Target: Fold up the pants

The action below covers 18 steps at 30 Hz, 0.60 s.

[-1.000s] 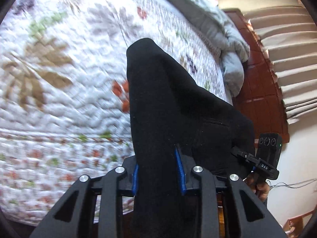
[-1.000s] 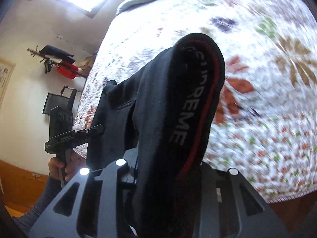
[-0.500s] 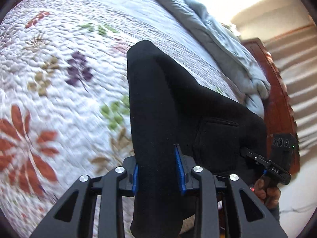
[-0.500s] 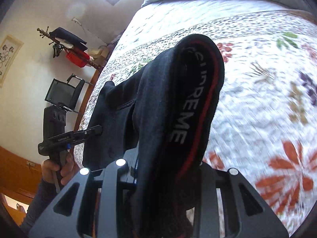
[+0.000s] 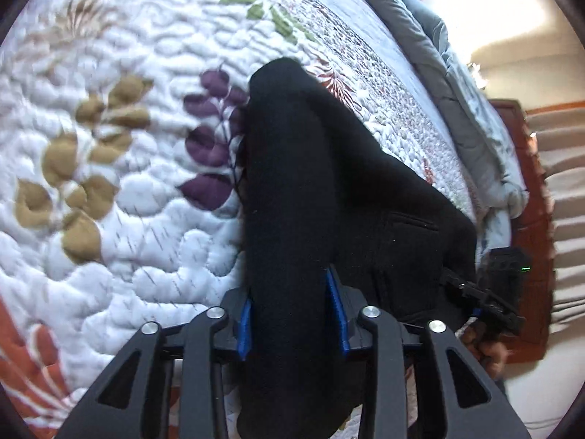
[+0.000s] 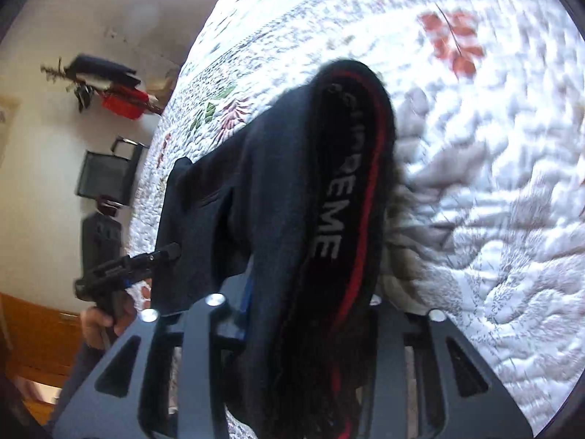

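Observation:
Black pants [image 5: 289, 183] hang folded between both grippers, low over a floral quilt [image 5: 128, 219]. My left gripper [image 5: 290, 314] has a thick black fold filling the gap between its blue pads [image 5: 244, 325], and its jaws are opening. My right gripper [image 6: 310, 307] has the waistband [image 6: 351, 168], red-striped with grey lettering, between its fingers; its jaws are opening too, and the cloth hides its right pad. Each view shows the other gripper at the far end of the pants: the right gripper [image 5: 486, 292] and the left gripper [image 6: 146, 259].
The quilt [image 6: 493, 183] covers the bed under both grippers. A grey blanket [image 5: 457, 91] lies bunched along the bed's far edge by a wooden frame [image 5: 530, 201]. By the wall are a rack with a red bag [image 6: 120, 102] and a black chair [image 6: 106, 179].
Both grippers have carried the pants across the quilt and lower toward it. The gap between each pair of jaws has widened slightly, with the cloth still between them.

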{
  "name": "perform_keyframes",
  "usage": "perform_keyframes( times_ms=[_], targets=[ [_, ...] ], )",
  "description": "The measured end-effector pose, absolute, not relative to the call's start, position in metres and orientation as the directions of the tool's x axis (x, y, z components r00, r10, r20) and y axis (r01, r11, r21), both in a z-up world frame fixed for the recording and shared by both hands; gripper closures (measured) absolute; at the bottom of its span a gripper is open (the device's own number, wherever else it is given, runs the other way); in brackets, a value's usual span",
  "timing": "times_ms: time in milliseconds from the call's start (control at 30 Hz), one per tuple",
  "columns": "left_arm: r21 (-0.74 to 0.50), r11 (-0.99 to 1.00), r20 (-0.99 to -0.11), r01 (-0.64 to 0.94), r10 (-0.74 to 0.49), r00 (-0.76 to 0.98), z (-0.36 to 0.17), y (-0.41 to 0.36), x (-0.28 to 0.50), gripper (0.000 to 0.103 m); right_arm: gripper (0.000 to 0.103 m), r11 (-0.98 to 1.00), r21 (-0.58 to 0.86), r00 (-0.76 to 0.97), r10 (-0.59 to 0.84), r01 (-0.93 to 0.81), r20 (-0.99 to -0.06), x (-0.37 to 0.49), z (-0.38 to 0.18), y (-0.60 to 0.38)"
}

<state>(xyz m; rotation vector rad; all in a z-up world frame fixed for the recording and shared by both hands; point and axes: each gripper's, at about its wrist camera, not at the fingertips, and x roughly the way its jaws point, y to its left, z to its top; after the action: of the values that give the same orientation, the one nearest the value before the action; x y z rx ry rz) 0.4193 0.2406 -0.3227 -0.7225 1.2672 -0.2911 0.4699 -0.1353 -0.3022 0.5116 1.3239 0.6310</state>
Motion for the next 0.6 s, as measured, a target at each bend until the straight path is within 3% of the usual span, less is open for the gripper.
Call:
perform_keyframes(
  times_ms=[100, 167, 233, 333, 467, 600],
  targets=[
    [-0.674, 0.714, -0.73, -0.19, -0.603, 0.322, -0.324, 0.252, 0.415, 0.054, 0.044, 0.694, 0.712, 0.111, 0.72, -0.105, -0.685, 0.465, -0.308, -0.147],
    [-0.644, 0.742, -0.745, -0.188, -0.552, 0.374, -0.308, 0.258, 0.412, 0.045, 0.042, 0.693, 0.714, 0.134, 0.72, -0.098, -0.681, 0.462, -0.298, -0.158],
    [-0.59, 0.787, -0.758, -0.178, -0.466, 0.456, -0.281, 0.268, 0.407, 0.039, 0.043, 0.693, 0.716, 0.224, 0.714, -0.087, -0.663, 0.462, -0.272, -0.181],
    [-0.57, 0.812, -0.705, -0.127, -0.403, 0.584, -0.237, 0.277, 0.407, 0.033, 0.052, 0.694, 0.711, 0.339, 0.699, -0.11, -0.63, 0.469, -0.231, -0.199],
    [-0.68, 0.734, -0.61, 0.012, -0.574, 0.546, -0.23, 0.251, 0.443, 0.033, 0.06, 0.612, 0.772, 0.277, 0.782, -0.172, -0.558, 0.496, -0.214, -0.159],
    [-0.776, 0.631, -0.554, 0.02, -0.696, 0.456, -0.261, 0.218, 0.482, 0.036, 0.073, 0.642, 0.755, 0.194, 0.764, -0.131, -0.616, 0.528, -0.255, -0.125]
  ],
)
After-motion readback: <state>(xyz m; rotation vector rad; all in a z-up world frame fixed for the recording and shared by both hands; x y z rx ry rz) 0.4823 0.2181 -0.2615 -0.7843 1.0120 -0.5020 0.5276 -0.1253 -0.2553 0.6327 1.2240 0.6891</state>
